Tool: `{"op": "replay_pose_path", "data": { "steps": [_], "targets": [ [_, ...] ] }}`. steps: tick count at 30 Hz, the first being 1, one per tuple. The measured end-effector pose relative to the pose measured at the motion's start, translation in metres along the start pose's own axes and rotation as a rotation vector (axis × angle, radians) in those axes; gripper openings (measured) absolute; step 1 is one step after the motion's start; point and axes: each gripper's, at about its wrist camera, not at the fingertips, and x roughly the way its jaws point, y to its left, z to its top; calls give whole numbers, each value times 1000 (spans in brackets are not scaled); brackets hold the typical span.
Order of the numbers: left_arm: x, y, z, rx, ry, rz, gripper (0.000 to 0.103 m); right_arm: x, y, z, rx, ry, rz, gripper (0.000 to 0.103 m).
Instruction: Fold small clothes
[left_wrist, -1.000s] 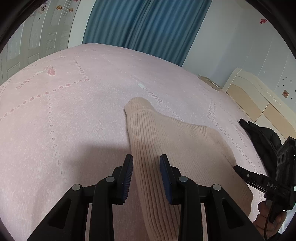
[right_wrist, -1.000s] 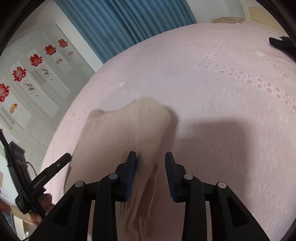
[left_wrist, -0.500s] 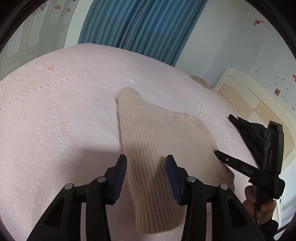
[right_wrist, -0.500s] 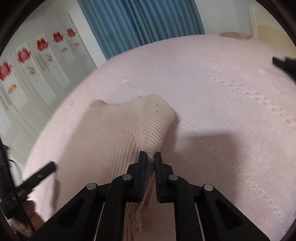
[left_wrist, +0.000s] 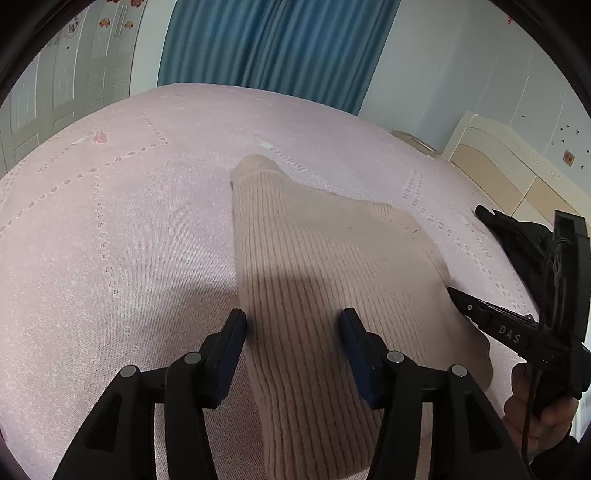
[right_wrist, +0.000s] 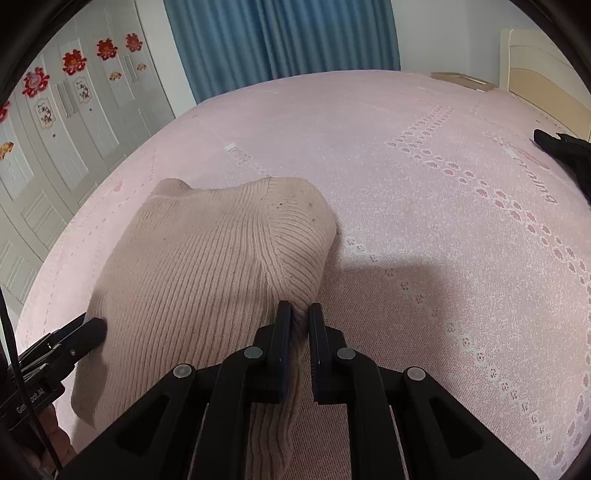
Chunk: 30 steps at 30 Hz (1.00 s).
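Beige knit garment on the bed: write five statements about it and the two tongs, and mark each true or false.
1. The beige ribbed garment lies on a pink bedspread. True.
2. The right tongs stand wide open and hold nothing. False: they are shut on a pinched fold of the garment.
3. The left tongs clamp the garment. False: their jaws are opening, with the knit lying between them unpressed.
4. Blue curtains hang behind the bed. True.
5. A dark garment lies on top of the beige one. False: it lies apart, near the bed's edge.
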Motion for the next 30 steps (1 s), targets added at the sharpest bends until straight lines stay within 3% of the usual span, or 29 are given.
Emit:
{"op": "replay_pose_path", "data": {
  "steps": [8,11,13,15,17,19,25,30],
  "targets": [
    [5,-3,-1,11,10,27,53,-7,-2,4,13,-37,35,16],
    [4,-4,-1,2,5,18,53,-1,1,4,-5,-15,7,17],
    [-1,-4,-1,1,1,17,53,-4,-1,5,1,-17,-4,23],
    [-5,-2,-2,6,2,21,54,-8,-6,5,15,-21,-9,37],
    [-11,-1,-7,7,10,32,60,-15,-12,1,29,-15,-27,46],
    [-19,2,-15,2,27,37,63,-20,-19,-5,49,1,-55,48],
    [-49,-4,-34,9,55,92,61,-57,-33,-30,85,45,-65,48],
    [-89,-21,-31,-7,39,98,63,-108,-17,-37,51,41,-58,54]
  ]
}}
